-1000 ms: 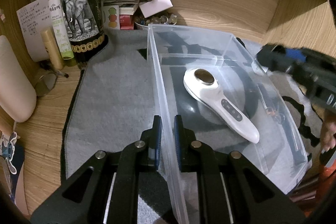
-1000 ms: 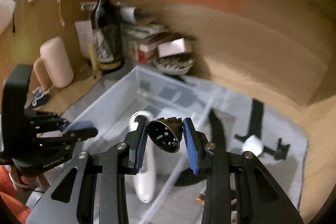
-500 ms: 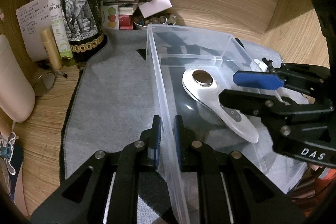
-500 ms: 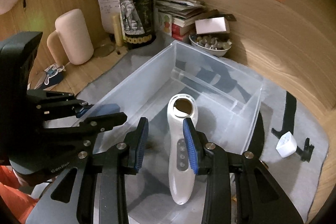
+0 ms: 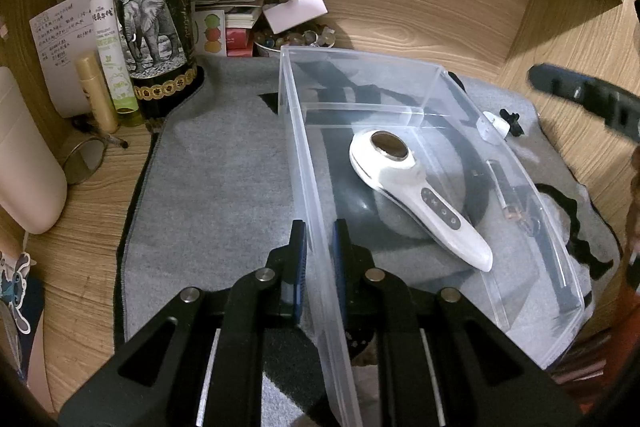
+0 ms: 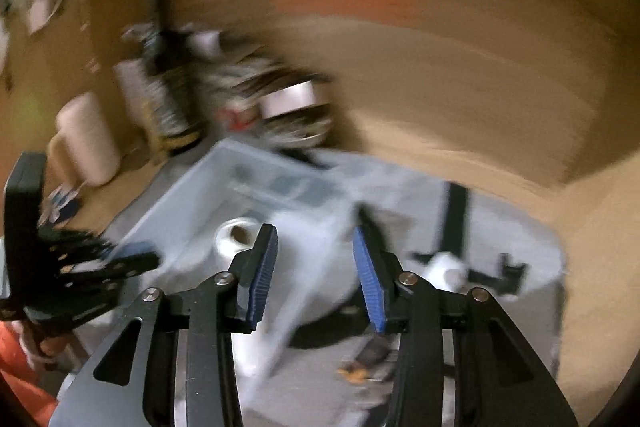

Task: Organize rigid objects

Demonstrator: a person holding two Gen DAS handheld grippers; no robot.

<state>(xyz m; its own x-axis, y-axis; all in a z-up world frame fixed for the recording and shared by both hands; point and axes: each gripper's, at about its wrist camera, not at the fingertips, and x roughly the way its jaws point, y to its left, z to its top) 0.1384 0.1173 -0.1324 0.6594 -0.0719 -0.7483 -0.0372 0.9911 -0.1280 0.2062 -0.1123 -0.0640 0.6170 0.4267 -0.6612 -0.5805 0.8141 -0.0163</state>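
Observation:
A clear plastic bin (image 5: pixel 400 75) stands on a grey mat (image 5: pixel 224 179). A white handheld device (image 5: pixel 416 187) lies inside it. A dark perforated object (image 5: pixel 360 341) shows inside the bin near my left fingers. My left gripper (image 5: pixel 319 239) is shut on the bin's left wall. My right gripper (image 6: pixel 314 259) is open and empty, raised above the bin's right side; its view is blurred. The bin (image 6: pixel 224 183) and the white device (image 6: pixel 234 239) show there too. The right gripper shows blurred at the right edge of the left view (image 5: pixel 580 99).
A wine bottle (image 5: pixel 152 11), a green spray bottle (image 5: pixel 110 43), papers, books and a bowl of small items (image 5: pixel 296 37) crowd the back left. A cream mug (image 5: pixel 24 155) stands left. A small white cube (image 5: pixel 494 121) and black parts lie right of the bin.
The right gripper released the dark perforated object into the bin, then lifted away to the right and opened wider. The left gripper kept its hold on the bin wall.

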